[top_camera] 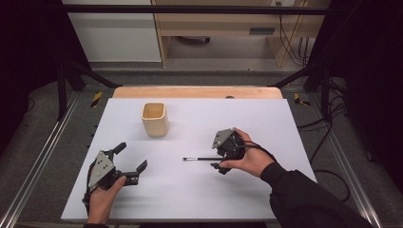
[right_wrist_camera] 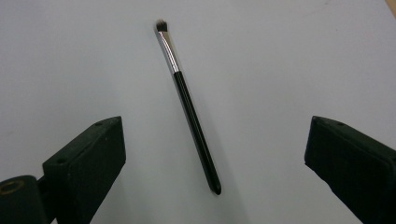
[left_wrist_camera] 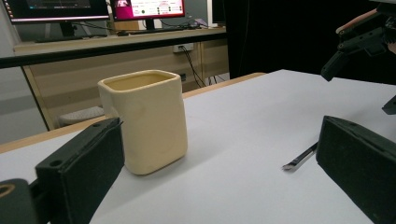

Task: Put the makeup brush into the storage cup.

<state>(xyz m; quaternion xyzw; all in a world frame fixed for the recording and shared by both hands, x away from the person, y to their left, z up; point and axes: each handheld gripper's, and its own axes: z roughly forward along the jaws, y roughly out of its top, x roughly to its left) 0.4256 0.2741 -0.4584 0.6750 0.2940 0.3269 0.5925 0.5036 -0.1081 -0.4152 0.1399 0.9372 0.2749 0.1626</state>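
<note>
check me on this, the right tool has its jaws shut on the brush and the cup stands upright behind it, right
Not quite. The right tool has its jaws open, with the brush lying loose on the table between them, as the right gripper view shows. The cup does stand upright farther back.

Brush [right_wrist_camera: 189, 105]: glossy black handle, smooth; bright metal ferrule [right_wrist_camera: 167, 48] with a sheen; short dark bristle tuft, matt. Cup [left_wrist_camera: 144, 121]: cream, looks ceramic, smooth with a soft satin finish. Table [top_camera: 266, 118]: matt white top, smooth, pale wood edge at the far side. Right gripper [right_wrist_camera: 210, 154]: matt black pads, faintly grainy. Left gripper [top_camera: 128, 159]: grey metal-looking plate on top.
</note>
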